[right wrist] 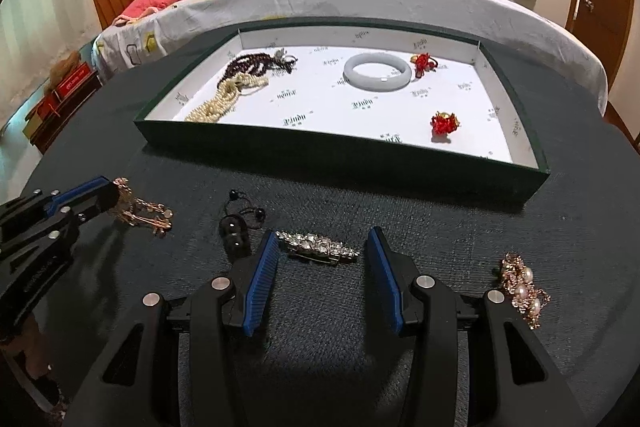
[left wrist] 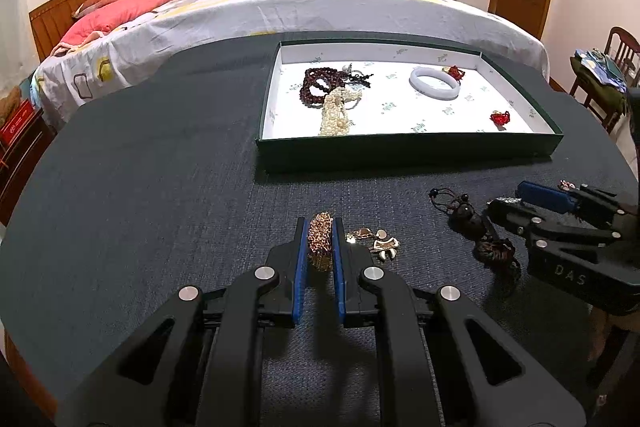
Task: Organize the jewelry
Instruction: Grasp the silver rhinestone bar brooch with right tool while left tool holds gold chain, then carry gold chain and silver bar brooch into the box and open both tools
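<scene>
Both wrist cameras are riding low and close over the dark table [left wrist: 140, 167], looking forward along their fingers toward the far edge and the bed [left wrist: 320, 7] behind it. The left wrist view is sitting toward the table's left side, the right wrist view further right. Both are taking in the green tray [left wrist: 404, 153] [right wrist: 340, 155]; each is catching the other gripper at its frame edge.

Dark green tray [right wrist: 340, 151] with white logo-printed lining, pale bangle [right wrist: 377, 71], red ornaments [right wrist: 444, 123], blue-padded claws.
</scene>
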`<action>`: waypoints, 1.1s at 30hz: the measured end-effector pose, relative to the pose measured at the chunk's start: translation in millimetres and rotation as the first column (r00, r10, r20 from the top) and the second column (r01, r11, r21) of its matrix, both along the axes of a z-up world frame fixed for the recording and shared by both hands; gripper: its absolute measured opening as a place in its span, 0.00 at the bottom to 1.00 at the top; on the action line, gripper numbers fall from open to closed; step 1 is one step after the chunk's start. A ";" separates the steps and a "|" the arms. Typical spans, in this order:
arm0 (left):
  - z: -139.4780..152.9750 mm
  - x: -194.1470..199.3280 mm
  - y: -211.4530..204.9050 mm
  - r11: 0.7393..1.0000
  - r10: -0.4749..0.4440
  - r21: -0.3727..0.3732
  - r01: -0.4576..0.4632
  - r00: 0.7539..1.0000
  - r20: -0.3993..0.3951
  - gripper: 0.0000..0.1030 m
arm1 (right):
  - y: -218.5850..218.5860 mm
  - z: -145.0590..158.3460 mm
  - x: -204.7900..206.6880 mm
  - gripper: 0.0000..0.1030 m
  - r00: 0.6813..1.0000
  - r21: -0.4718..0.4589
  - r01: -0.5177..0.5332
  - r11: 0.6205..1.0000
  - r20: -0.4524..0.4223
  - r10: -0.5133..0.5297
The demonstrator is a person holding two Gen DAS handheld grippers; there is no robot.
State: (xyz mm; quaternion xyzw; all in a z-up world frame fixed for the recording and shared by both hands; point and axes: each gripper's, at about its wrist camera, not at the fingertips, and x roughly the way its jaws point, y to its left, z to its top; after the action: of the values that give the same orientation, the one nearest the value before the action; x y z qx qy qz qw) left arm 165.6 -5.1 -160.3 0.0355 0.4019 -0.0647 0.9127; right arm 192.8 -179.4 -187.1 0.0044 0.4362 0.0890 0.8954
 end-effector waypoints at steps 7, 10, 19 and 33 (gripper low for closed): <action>-1.8 0.8 1.7 1.000 0.004 0.003 -0.004 1.000 -0.005 0.11 | -0.8 -0.2 0.8 0.45 1.000 -0.004 0.002 1.000 0.007 -0.002; -3.0 1.0 2.6 1.000 0.006 0.004 -0.006 1.000 -0.008 0.11 | 0.2 -0.5 0.9 0.45 1.000 -0.010 -0.003 1.000 0.009 0.003; -4.7 1.4 3.2 1.000 0.009 0.005 -0.009 1.000 -0.012 0.11 | -1.5 -0.2 0.1 0.37 1.000 -0.002 -0.005 1.000 0.009 0.005; -6.0 1.7 3.7 1.000 0.012 0.005 -0.012 1.000 -0.015 0.11 | -4.2 4.0 -4.7 0.16 0.999 0.029 -0.028 0.999 0.016 0.028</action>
State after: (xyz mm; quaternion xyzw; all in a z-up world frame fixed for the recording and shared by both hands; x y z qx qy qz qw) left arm 167.3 -1.5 -166.3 0.0348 0.4090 -0.0586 0.9100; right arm 188.1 -183.6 -183.1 0.0107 0.4281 0.1080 0.8972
